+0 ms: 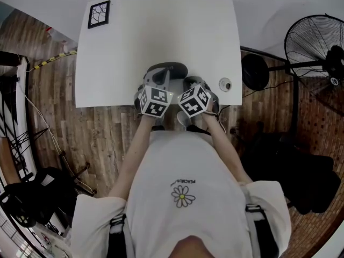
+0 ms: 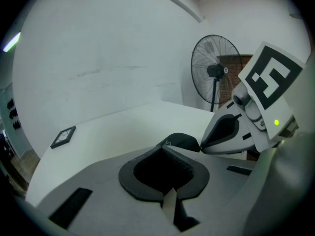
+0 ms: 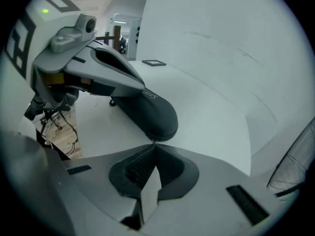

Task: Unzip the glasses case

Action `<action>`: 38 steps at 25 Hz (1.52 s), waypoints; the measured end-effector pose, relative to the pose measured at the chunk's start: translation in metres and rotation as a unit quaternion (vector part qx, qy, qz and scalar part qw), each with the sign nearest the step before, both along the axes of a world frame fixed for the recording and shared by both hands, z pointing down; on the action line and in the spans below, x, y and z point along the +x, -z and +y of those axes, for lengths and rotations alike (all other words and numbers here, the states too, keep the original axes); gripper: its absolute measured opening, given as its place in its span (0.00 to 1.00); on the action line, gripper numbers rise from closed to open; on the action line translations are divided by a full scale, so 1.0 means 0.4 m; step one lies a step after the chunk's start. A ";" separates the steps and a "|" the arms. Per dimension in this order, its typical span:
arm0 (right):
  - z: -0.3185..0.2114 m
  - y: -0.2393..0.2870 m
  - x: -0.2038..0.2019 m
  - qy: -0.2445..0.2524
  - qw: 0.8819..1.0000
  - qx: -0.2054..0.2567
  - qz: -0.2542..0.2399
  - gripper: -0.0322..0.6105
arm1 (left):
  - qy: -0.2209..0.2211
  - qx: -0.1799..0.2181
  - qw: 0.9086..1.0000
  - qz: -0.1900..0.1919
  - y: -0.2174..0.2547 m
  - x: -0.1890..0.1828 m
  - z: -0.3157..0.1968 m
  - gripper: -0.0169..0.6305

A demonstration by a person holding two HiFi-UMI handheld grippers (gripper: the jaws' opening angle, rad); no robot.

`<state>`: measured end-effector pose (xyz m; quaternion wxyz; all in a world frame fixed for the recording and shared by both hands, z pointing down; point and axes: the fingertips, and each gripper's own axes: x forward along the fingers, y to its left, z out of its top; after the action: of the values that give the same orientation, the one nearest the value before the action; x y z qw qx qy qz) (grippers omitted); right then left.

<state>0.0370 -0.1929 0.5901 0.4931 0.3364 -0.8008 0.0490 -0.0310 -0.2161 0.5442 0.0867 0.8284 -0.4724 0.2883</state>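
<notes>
A dark oval glasses case (image 1: 170, 70) lies near the front edge of the white table (image 1: 129, 52). In the right gripper view the case (image 3: 147, 109) runs away from my jaws, with lettering on its top. My right gripper (image 3: 154, 144) is shut, its tips pinching the small zipper pull (image 3: 153, 141) at the case's near end. My left gripper (image 2: 165, 147) is shut on the other end of the case (image 2: 183, 140); its grey fingers (image 3: 110, 70) lie over the case's top. Both marker cubes sit side by side in the head view.
A black-framed marker tile (image 1: 99, 14) lies at the table's far left corner. A small round white object (image 1: 225, 84) sits near the right edge. A standing fan (image 1: 314, 52) is to the right on the wooden floor, with cables and dark gear at the left.
</notes>
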 end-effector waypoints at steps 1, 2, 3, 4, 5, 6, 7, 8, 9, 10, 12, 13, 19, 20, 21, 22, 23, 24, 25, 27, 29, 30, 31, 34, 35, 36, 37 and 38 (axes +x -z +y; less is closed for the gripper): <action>-0.009 0.000 0.010 -0.012 1.000 -0.001 0.000 0.06 | -0.002 -0.001 1.000 -0.003 0.000 0.000 0.000 0.05; -0.023 0.001 0.021 -0.025 1.000 -0.003 -0.001 0.06 | -0.002 -0.002 1.000 -0.002 0.000 0.000 0.000 0.05; -0.039 0.001 0.029 -0.033 0.999 -0.004 -0.002 0.06 | 0.000 -0.002 1.000 0.002 0.000 -0.001 0.000 0.05; -0.055 0.001 0.033 -0.036 0.999 -0.005 -0.002 0.06 | 0.001 -0.001 1.000 0.007 0.000 -0.002 0.000 0.05; -0.070 0.000 0.035 -0.032 0.999 -0.005 0.001 0.06 | 0.002 0.000 1.000 0.009 -0.001 -0.003 0.000 0.05; -0.081 -0.003 0.035 -0.022 1.000 -0.004 0.006 0.06 | 0.002 0.001 1.000 0.010 -0.002 -0.002 0.000 0.05; -0.086 -0.005 0.034 -0.009 1.000 -0.003 0.011 0.06 | 0.001 0.001 1.000 0.009 -0.003 -0.002 0.000 0.05; -0.085 -0.005 0.031 0.003 1.000 -0.001 0.014 0.06 | 0.000 -0.001 1.000 0.008 -0.003 -0.002 0.001 0.05; -0.082 -0.004 0.029 0.012 1.000 -0.001 0.012 0.06 | -0.001 -0.002 1.000 0.008 -0.003 -0.003 0.001 0.05; -0.076 -0.003 0.027 0.018 1.000 -0.003 0.008 0.06 | 0.000 -0.002 1.000 0.010 -0.003 -0.004 0.002 0.05; -0.065 0.000 0.027 0.022 1.000 -0.012 -0.004 0.06 | 0.007 -0.005 1.000 0.021 -0.001 -0.004 0.003 0.05; -0.060 0.002 0.028 0.025 0.999 -0.017 -0.009 0.06 | 0.011 -0.009 0.999 0.030 0.000 -0.004 0.003 0.05; 0.039 0.010 -0.015 0.078 0.995 -0.052 -0.041 0.06 | 0.053 -0.026 0.998 0.018 0.018 -0.027 0.031 0.05; 0.068 0.009 -0.038 0.092 0.993 -0.058 -0.049 0.06 | 0.062 -0.030 0.997 0.024 0.019 -0.031 0.039 0.05; 0.097 0.007 -0.065 0.107 0.990 -0.065 -0.058 0.06 | 0.072 -0.034 0.996 0.029 0.018 -0.035 0.047 0.05; 0.126 0.005 -0.093 0.124 0.988 -0.071 -0.065 0.06 | 0.081 -0.037 0.996 0.033 0.017 -0.040 0.056 0.05; 0.150 0.003 -0.119 0.139 0.985 -0.076 -0.070 0.06 | 0.090 -0.038 0.995 0.034 0.014 -0.048 0.064 0.05; 0.171 0.001 -0.143 0.152 0.982 -0.080 -0.074 0.06 | 0.098 -0.037 0.994 0.034 0.011 -0.059 0.071 0.05; 0.187 0.001 -0.165 0.163 0.980 -0.085 -0.078 0.06 | 0.105 -0.037 0.993 0.035 0.009 -0.071 0.078 0.05; 0.210 0.001 -0.195 0.178 0.976 -0.094 -0.084 0.06 | 0.114 -0.040 0.992 0.039 0.007 -0.091 0.090 0.05; 0.215 -0.002 -0.204 0.187 0.974 -0.095 -0.083 0.06 | 0.111 -0.036 0.993 0.034 0.006 -0.096 0.094 0.05; 0.212 -0.004 -0.202 0.188 0.974 -0.095 -0.082 0.06 | 0.107 -0.030 0.993 0.030 0.006 -0.094 0.093 0.05; 0.207 -0.006 -0.200 0.188 0.974 -0.096 -0.082 0.06 | 0.104 -0.024 0.994 0.027 0.005 -0.092 0.092 0.05; 0.196 -0.008 -0.191 0.195 0.974 -0.089 -0.071 0.06 | 0.108 -0.017 0.993 0.034 0.002 -0.092 0.092 0.05; 0.190 -0.008 -0.186 0.196 0.975 -0.083 -0.063 0.06 | 0.112 -0.018 0.993 0.040 0.003 -0.093 0.092 0.05; 0.182 -0.007 -0.180 0.193 0.976 -0.077 -0.057 0.06 | 0.114 -0.019 0.992 0.045 0.004 -0.095 0.092 0.05; 0.172 -0.006 -0.175 0.189 0.978 -0.075 -0.054 0.06 | 0.114 -0.019 0.992 0.049 0.005 -0.097 0.092 0.05; 0.161 -0.006 -0.172 0.186 0.978 -0.075 -0.054 0.06 | 0.115 -0.018 0.992 0.050 0.005 -0.098 0.092 0.05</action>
<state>-0.0318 -0.1285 0.5924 0.4739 0.1404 -0.8686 0.0343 -0.0702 -0.1793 0.5422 0.1579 0.7805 -0.5540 0.2428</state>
